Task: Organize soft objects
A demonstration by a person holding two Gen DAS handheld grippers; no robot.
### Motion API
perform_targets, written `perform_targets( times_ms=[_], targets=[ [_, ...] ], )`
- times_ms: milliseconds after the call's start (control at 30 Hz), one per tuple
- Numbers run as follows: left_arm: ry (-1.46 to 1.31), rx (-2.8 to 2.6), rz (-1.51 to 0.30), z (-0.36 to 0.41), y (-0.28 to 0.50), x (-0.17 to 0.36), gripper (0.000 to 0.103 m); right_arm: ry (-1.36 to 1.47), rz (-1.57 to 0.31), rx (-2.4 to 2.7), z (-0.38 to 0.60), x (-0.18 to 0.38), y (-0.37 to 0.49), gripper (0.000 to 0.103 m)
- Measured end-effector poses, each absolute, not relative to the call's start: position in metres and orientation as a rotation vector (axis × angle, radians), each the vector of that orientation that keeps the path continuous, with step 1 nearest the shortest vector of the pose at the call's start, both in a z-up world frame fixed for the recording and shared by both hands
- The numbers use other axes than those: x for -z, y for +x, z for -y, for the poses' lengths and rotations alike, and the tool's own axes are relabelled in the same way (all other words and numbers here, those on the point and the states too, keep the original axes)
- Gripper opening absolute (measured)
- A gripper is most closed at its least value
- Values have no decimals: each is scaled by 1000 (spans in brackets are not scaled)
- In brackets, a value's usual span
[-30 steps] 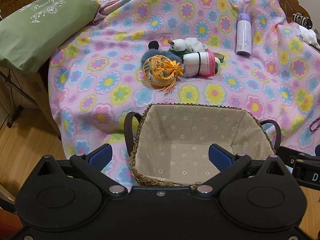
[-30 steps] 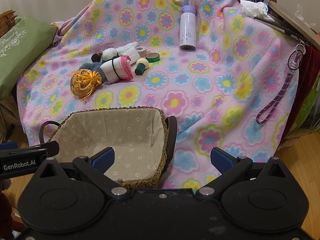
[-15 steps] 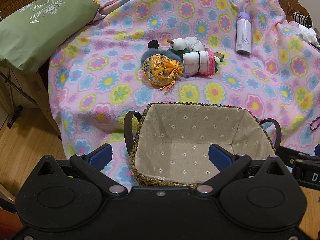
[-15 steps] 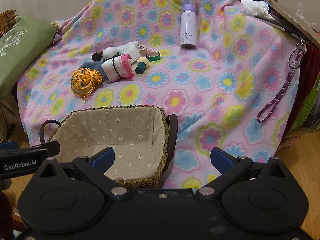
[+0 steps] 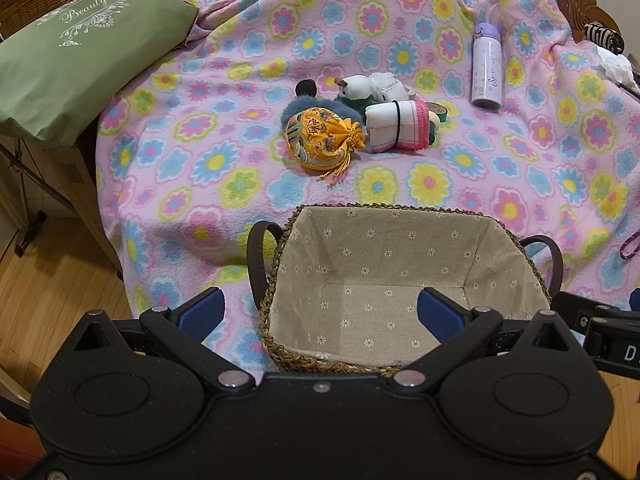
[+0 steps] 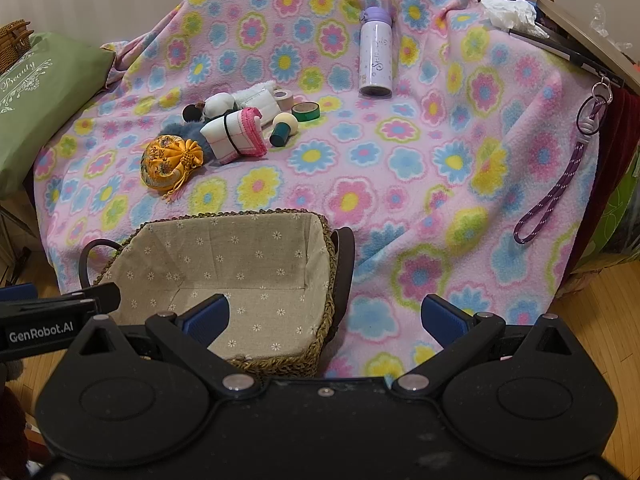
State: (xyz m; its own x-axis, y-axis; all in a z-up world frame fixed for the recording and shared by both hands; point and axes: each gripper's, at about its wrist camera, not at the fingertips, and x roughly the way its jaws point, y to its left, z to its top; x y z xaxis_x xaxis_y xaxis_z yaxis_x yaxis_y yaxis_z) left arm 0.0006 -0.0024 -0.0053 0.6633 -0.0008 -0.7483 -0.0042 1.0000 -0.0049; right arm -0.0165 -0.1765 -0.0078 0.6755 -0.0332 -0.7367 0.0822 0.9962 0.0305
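Observation:
A woven basket (image 5: 304, 364) (image 6: 320, 344) with a daisy-print lining sits empty at the near edge of a flowered blanket (image 5: 200, 160) (image 6: 440, 184). Beyond it lies a cluster: an orange embroidered pouch (image 5: 320, 142) (image 6: 168, 160), a blue-grey furry toy (image 5: 320, 106) (image 6: 188, 132), a white rolled cloth with pink trim (image 5: 400, 126) (image 6: 236, 136) and a small white plush (image 5: 360, 86) (image 6: 218, 104). My left gripper (image 5: 320, 312) is open and empty over the basket's near rim. My right gripper (image 6: 324, 316) is open and empty over the basket's right end.
A purple bottle (image 5: 486, 68) (image 6: 376, 52) stands at the back. Green tape (image 6: 306, 111), tan tape (image 6: 284, 98) and a green mushroom-shaped peg (image 6: 284, 128) lie by the cluster. A green pillow (image 5: 72, 52) is at the left, a purple lanyard (image 6: 556, 184) hangs at the right.
Both grippers have drifted very slightly; the scene sits a little lower in the right wrist view. Nothing has been picked up or moved.

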Motion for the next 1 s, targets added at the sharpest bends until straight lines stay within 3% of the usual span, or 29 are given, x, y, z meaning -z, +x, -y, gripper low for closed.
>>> perform_targets(
  times_ms=[1000],
  targets=[
    [-23, 31, -806, -3, 4, 4, 99, 42, -780, 75, 181, 0, -8, 103]
  ],
)
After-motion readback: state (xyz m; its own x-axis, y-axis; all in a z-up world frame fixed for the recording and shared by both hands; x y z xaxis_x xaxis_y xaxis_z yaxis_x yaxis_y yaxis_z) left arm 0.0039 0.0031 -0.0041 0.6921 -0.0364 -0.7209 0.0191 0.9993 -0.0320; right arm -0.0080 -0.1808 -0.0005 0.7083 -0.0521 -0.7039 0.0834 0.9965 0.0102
